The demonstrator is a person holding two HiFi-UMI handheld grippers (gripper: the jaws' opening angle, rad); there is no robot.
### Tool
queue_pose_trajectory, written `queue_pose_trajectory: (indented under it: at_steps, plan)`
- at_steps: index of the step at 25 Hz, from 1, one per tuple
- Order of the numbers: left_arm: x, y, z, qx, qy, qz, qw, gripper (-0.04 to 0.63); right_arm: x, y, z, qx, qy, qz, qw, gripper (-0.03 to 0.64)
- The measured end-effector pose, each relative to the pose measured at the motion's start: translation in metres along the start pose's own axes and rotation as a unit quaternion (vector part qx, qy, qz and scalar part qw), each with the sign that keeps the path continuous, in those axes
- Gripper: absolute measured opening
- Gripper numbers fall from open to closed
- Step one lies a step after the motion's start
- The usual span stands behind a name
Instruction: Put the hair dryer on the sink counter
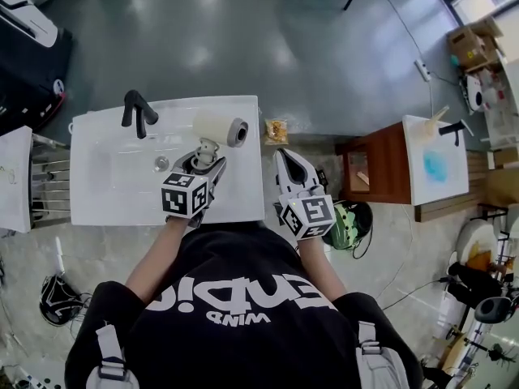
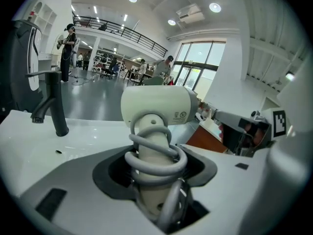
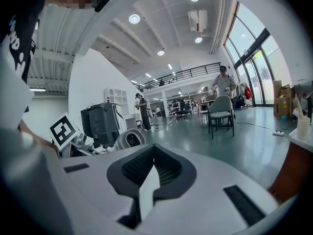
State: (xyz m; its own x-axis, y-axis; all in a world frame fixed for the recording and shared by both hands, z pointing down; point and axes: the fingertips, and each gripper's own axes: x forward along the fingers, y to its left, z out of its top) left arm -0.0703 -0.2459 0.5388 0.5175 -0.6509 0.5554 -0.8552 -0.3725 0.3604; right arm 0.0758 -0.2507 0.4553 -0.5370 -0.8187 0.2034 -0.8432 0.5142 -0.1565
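The cream hair dryer [image 1: 220, 130] hangs over the back right part of the white sink counter [image 1: 105, 193], its barrel pointing right. My left gripper [image 1: 208, 160] is shut on its handle [image 2: 152, 131], which has the grey cord [image 2: 155, 156] wound round it. In the left gripper view the dryer head [image 2: 159, 106] stands upright above the jaws. I cannot tell whether the dryer touches the counter. My right gripper [image 1: 285, 156] is shut and empty, just off the counter's right edge. It sees the dryer's nozzle [image 3: 130, 139] at its left.
A black faucet [image 1: 137, 112] stands at the back of the basin, near its drain [image 1: 161, 163]. A small snack packet [image 1: 276, 130] lies just beyond the counter's right edge. A towel rack [image 1: 45, 186] is at the left. A wooden stand with another basin [image 1: 435, 167] is at the right.
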Motion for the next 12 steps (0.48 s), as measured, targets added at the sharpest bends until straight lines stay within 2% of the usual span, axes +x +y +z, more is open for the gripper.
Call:
queue_pose_trajectory:
  at_steps: [12]
  plan:
    - [0.048,0.0,-0.018,-0.013,0.041,0.021,0.9989,0.264,-0.022,-0.019,-0.003,0.002,-0.001,-0.017,1.0,0.018]
